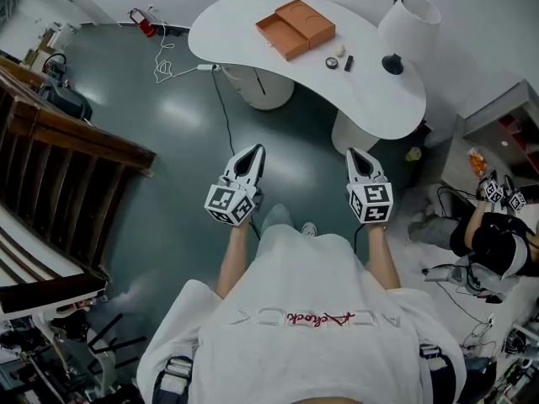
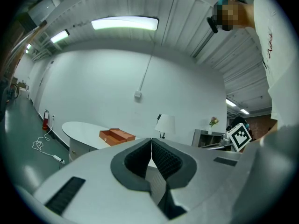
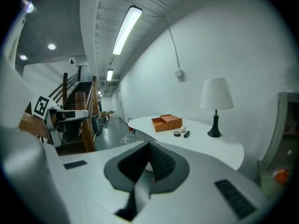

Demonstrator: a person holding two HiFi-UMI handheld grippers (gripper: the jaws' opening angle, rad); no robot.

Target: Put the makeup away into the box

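I have the left gripper (image 1: 255, 151) with its ribbed black pads pressed flat together, nothing between them. The right gripper (image 1: 354, 153) is the same: jaws closed on each other and empty. Both are held out side by side over the dark grey-green floor (image 1: 168, 124), well apart from the work and pointing toward it.

Ahead stands the curved white table (image 1: 244, 15). On it sits the orange cardboard box (image 1: 295, 29), open, with its lid folded out beside it. The makeup lies loose on the tabletop just to the right of the box, not inside it: a pale egg-shaped sponge (image 1: 339, 50) nearest the box, then a small round dark compact (image 1: 332, 62) and a short black tube (image 1: 349, 62) close together. Further right on the same table is a white-shaded lamp on a black base (image 1: 408, 25).
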